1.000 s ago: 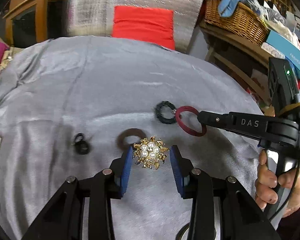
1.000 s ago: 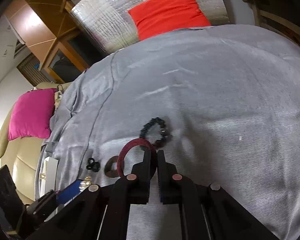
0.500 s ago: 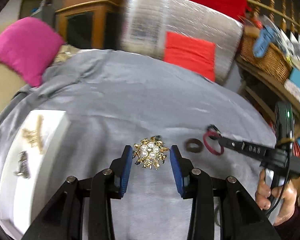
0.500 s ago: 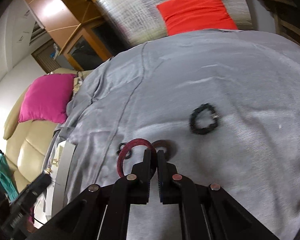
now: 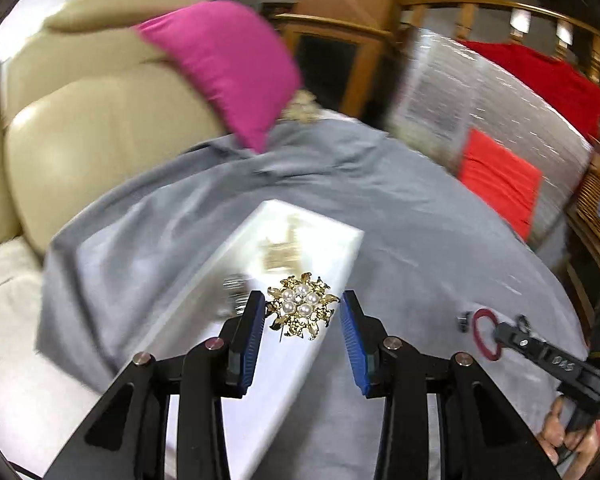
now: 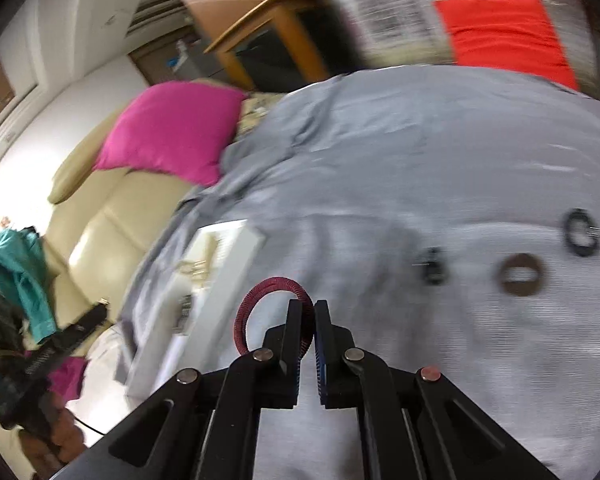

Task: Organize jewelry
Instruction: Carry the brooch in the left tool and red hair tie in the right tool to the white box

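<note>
Left hand-held gripper [image 5: 303,316] pinching gold flower-shaped brooch with pearl centre [image 5: 302,311], held above white rectangular jewelry tray [image 5: 340,240] on grey-cloth-covered desk [image 5: 420,208]. Right hand-held gripper [image 6: 307,332] pressed together on dark red ribbed ring-shaped band [image 6: 260,296], raised over the cloth beside the tray.

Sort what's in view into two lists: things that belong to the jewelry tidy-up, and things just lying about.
Part of the job:
- gold pearl brooch in the left tongs
- red ring in the right tongs
- white tray
- brown ring, black beaded ring, small black piece on the grey cloth

Lying about:
- pink cushion
- beige armchair
- red cushion
</note>
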